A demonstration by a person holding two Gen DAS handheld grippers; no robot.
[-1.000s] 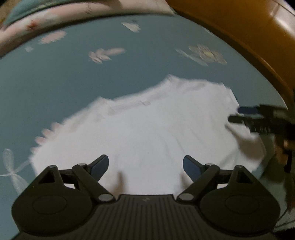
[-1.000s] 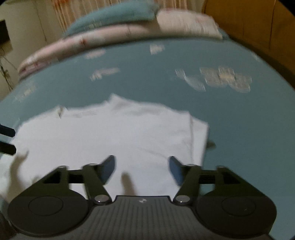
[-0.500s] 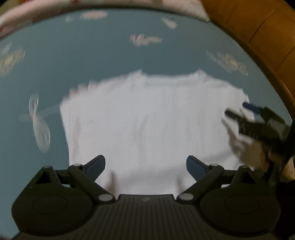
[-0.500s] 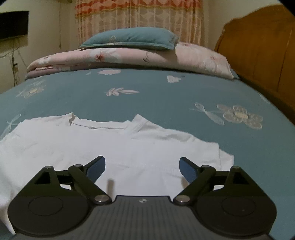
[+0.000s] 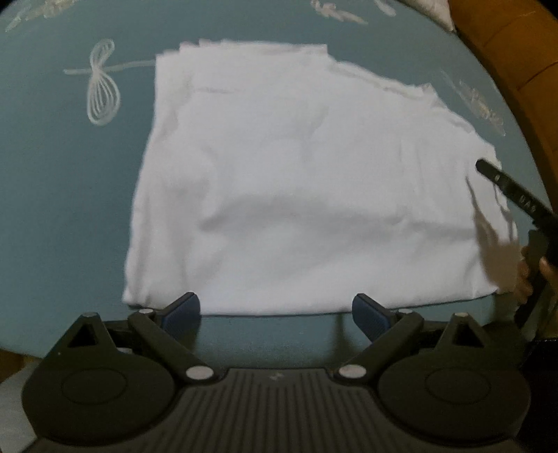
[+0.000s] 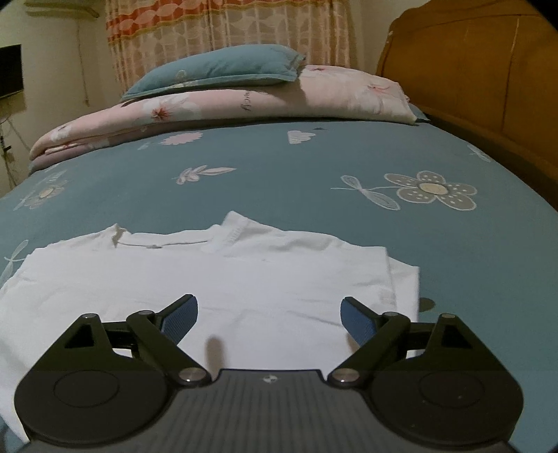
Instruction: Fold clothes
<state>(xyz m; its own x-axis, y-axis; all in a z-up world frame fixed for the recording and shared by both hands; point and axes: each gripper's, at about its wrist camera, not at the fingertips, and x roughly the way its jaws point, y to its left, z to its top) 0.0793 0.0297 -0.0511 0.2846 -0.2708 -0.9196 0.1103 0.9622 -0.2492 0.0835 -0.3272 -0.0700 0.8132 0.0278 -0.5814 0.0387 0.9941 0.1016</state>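
Note:
A white shirt (image 5: 307,188) lies folded flat on the teal bedsheet (image 5: 69,181). In the right wrist view the shirt (image 6: 223,275) shows its collar at the far edge. My left gripper (image 5: 275,313) is open and empty, just short of the shirt's near edge. My right gripper (image 6: 268,313) is open and empty, low over the shirt's near right part. One finger of the right gripper (image 5: 512,195) shows in the left wrist view, at the shirt's right edge.
A folded pink floral quilt (image 6: 223,104) with a teal pillow (image 6: 223,69) on it lies at the far end of the bed. A wooden headboard (image 6: 488,69) runs along the right. Curtains (image 6: 223,31) hang behind.
My left gripper has swung round and pulled back from over the shirt to its near edge. My right gripper has steadied low over the shirt. The shirt stays flat.

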